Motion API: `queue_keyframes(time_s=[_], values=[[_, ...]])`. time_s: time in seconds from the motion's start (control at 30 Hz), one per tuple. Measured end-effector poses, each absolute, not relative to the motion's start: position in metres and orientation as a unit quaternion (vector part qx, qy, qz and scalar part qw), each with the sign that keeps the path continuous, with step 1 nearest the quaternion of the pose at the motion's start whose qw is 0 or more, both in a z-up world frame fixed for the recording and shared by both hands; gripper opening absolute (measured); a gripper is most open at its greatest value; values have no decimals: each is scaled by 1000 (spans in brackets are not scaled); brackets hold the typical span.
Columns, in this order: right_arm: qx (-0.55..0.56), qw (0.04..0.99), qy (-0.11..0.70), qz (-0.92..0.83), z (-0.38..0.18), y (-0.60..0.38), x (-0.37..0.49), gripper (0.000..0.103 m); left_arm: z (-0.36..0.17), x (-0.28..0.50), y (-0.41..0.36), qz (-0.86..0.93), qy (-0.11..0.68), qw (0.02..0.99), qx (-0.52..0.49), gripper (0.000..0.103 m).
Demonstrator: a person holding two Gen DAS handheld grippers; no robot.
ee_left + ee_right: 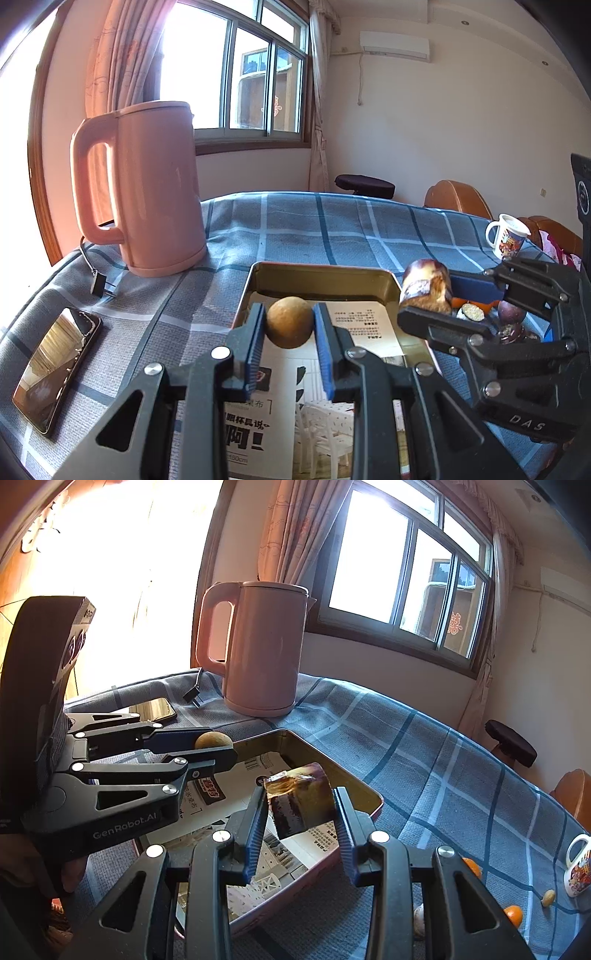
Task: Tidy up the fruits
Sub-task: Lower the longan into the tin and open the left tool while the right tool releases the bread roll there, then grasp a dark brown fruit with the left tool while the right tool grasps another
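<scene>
A small round tan-brown fruit (pixel 289 322) is clamped between the blue-padded fingers (pixel 256 334) of the left gripper (pixel 289 325) and is held above the near part of a shallow gold-lined rectangular metal tin (pixel 321 275), whose floor is covered by a printed paper leaflet (pixel 365 325). A dark purple and yellow cut chunk (pixel 301 799), possibly a piece of sugarcane though the glare makes this uncertain, is gripped by the right gripper (pixel 301 812) over the same tin. For the placing to go well, each piece is best lowered until it nearly rests on the leaflet before the pads are released, since the round fruit is likely to roll; the two grippers, now close together, should be kept from colliding. Small orange fruits (pixel 513 914) are seen on the blue plaid tablecloth (pixel 424 746), beside a printed white mug (pixel 578 867). A tall pink plastic kettle (pixel 147 184) and a dark smartphone (pixel 55 373) are left farther off.
</scene>
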State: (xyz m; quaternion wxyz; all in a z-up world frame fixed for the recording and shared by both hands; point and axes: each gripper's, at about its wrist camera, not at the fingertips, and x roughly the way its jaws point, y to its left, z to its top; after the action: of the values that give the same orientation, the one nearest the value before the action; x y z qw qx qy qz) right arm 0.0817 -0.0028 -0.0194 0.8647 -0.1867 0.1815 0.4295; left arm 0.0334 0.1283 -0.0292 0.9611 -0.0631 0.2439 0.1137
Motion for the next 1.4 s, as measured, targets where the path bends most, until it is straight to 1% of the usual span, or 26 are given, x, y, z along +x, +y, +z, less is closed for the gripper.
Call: queue_keyframes(time_s=[0.5,0.8,0.9,0.93,1.0,1.03,1.07,1.1,1.17,1.33,1.4], values=[[-204,854,228,421,-45,18,93,38,-40,53,132,96,305,945,-68,28],[-220,852,238,412,-54,24,94,38,-42,55,132,97,311,943,-70,28],[-225,852,240,407,-55,25,94,39,-41,54,131,99,308,944,-66,32],[-225,854,237,404,-54,25,94,41,-41,54,131,99,307,944,-65,34],[-222,859,231,399,-52,23,93,62,-40,52,131,107,301,945,-64,48],[-219,863,226,396,-51,21,92,64,-38,49,132,111,294,947,-65,60],[-215,865,223,395,-49,18,92,64,-37,46,132,116,285,949,-65,67],[-210,867,222,395,-48,16,91,64,-34,42,132,121,273,952,-67,68],[-204,872,216,390,-42,7,88,64,-30,33,133,120,248,958,-81,76],[-190,896,180,360,-19,-44,72,64,-20,23,120,96,222,966,-97,77],[-182,906,173,340,-14,-71,67,66,-16,23,108,77,214,969,-100,79]])
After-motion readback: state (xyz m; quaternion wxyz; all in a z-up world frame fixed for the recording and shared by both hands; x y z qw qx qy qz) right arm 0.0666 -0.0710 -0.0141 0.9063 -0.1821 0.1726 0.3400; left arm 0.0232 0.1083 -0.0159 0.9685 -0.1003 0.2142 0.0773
